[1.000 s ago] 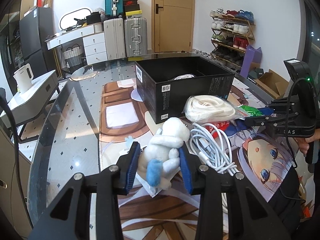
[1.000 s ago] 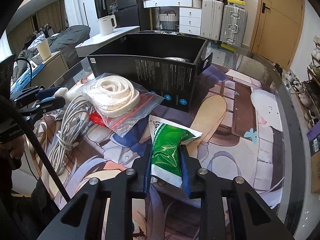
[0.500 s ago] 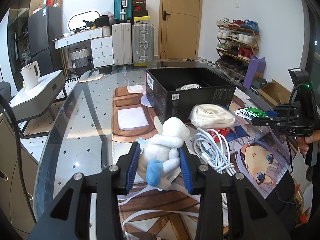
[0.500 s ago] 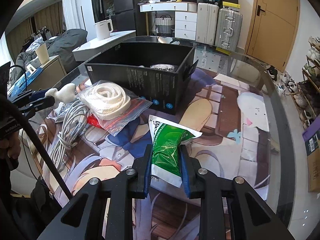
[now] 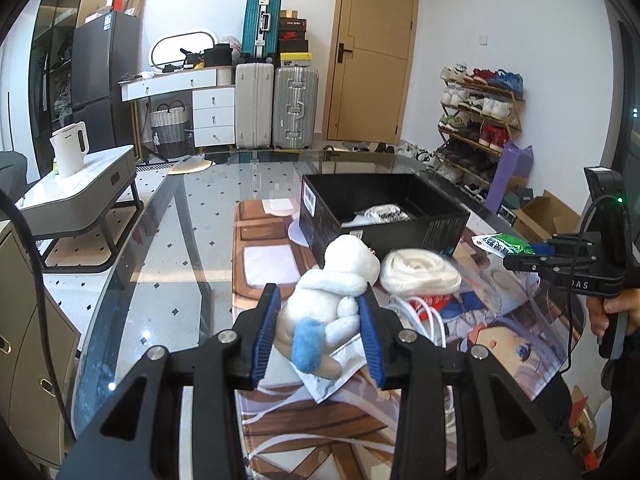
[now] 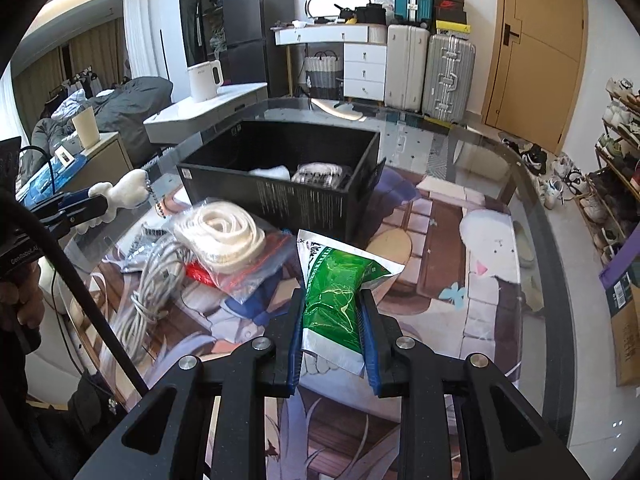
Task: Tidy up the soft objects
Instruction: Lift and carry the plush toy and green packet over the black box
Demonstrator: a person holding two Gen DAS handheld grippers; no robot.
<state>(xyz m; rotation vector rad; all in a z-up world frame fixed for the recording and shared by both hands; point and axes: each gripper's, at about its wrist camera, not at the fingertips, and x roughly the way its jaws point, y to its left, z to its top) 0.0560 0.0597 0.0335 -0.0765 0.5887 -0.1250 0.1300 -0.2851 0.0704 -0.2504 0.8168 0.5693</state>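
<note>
My left gripper point(image 5: 318, 312) is shut on a white plush toy point(image 5: 340, 280) with a blue tail and holds it above the table; the toy also shows in the right wrist view point(image 6: 128, 192). My right gripper point(image 6: 332, 304) is shut on a green and white pouch point(image 6: 332, 288), also raised; the pouch shows in the left wrist view point(image 5: 502, 243). An open black box point(image 6: 280, 196) stands on the glass table ahead of both, with white items inside. A bagged white rope coil point(image 6: 224, 232) lies in front of the box.
A bundle of white cable point(image 6: 156, 284) and a red packet point(image 6: 200, 274) lie beside the rope bag on a printed mat point(image 6: 440, 264). The glass table's curved edge point(image 6: 560, 280) runs along the right. Suitcases, a dresser and a shoe rack stand beyond.
Both grippers have risen with their loads: the plush toy and the green pouch sit higher above the table, and the black box's inside shows more.
</note>
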